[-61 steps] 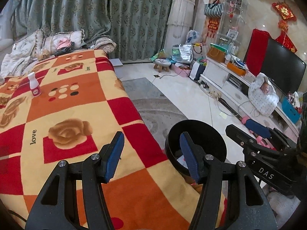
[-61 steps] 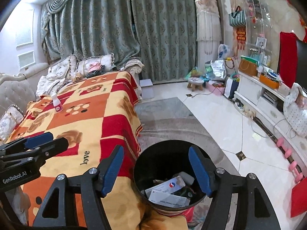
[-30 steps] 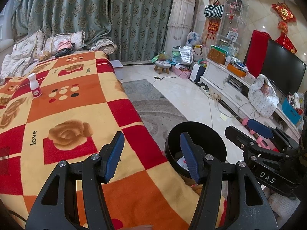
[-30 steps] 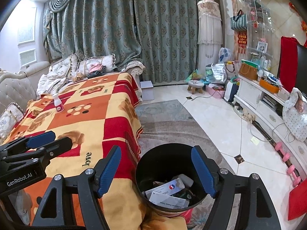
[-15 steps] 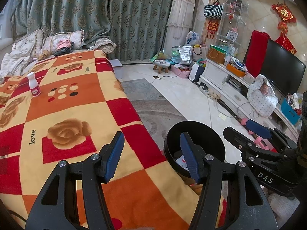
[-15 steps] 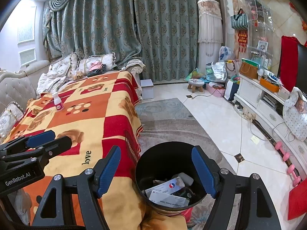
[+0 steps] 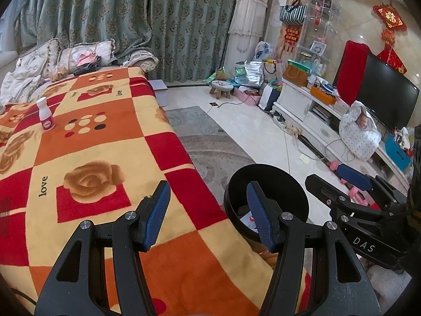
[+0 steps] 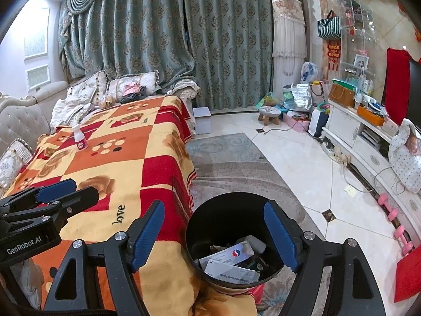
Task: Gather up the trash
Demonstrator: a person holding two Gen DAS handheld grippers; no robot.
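Our left gripper (image 7: pixel 208 212) has its fingers (image 7: pixel 156 214) spread with nothing between them, hanging over the near edge of the blanket (image 7: pixel 86 142) on the sofa. Our right gripper (image 8: pixel 214 237) is spread wider, also empty, poised above the black bin (image 8: pixel 231 237), which stands on the floor against the sofa's edge and already holds cartons and scraps.

The one piece of trash we can see left is the small white bottle (image 7: pixel 45 118), upright on the blanket far up the sofa, well apart from both grippers. We judge it light, stiff plastic, smooth and round, and easy to tip on the soft cover. We would pinch it across the body below the neck, squarely, closing gently so it does not squirt out.
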